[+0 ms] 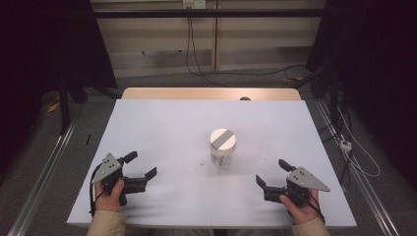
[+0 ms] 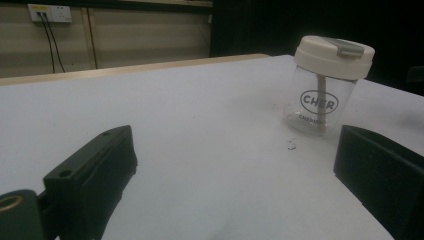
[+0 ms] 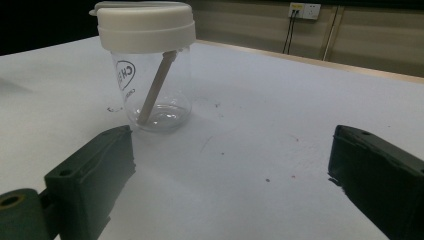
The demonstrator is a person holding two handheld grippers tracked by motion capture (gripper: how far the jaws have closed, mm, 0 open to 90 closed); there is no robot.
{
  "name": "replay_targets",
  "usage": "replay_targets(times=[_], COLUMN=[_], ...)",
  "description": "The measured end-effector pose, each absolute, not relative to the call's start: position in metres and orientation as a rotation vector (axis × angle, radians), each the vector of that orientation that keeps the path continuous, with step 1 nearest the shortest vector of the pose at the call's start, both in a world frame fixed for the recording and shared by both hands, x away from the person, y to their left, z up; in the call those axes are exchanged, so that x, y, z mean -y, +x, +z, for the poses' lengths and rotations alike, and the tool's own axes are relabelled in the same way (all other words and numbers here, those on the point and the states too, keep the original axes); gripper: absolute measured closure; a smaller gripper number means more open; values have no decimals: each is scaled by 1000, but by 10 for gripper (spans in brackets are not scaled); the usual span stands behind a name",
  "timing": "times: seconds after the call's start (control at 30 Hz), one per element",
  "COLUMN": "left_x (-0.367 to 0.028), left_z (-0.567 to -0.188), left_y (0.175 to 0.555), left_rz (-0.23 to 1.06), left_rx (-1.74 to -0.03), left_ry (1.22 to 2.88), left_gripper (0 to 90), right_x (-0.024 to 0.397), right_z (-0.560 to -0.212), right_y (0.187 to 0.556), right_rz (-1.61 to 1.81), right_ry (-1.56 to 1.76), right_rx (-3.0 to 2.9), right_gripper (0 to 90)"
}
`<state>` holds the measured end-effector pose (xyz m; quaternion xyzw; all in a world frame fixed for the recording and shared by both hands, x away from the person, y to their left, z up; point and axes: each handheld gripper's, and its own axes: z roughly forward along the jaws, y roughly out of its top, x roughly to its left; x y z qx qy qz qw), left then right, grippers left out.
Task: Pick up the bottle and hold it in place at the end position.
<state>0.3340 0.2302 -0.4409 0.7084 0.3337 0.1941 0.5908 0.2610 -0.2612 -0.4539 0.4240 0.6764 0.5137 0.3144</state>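
A clear jar (image 1: 223,147) with a cream lid and a grey flap stands upright near the middle of the white table (image 1: 162,123). The left gripper view shows this jar (image 2: 322,85) at the upper right, with printed lettering and a beige straw inside. In the right gripper view the jar (image 3: 150,67) stands at the upper left, straw leaning inside. My left gripper (image 1: 141,164) rests at the table's near left, open and holding nothing. At the near right my right gripper (image 1: 272,173) is open too, nothing between its jaws. Both point inward toward the jar, well apart from it.
Small dark specks (image 1: 202,162) dot the table beside the jar. A wooden strip (image 1: 211,93) runs along the table's far edge. Cables (image 1: 196,59) hang from a wall socket behind, and metal rails (image 1: 44,172) flank the table on the floor.
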Motion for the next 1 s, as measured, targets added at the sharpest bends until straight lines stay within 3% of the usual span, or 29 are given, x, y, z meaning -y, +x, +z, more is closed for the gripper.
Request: replay_targets(times=[1.0], left_x=[-229], left_z=[-442], left_y=[334], left_rz=[466], left_rx=[-770], left_ry=[1656], left_gripper=[32], right_x=[235], right_z=[-448], right_y=[290], right_rz=[1402], right_ry=[1136], right_rx=[-1761], right_gripper=[52])
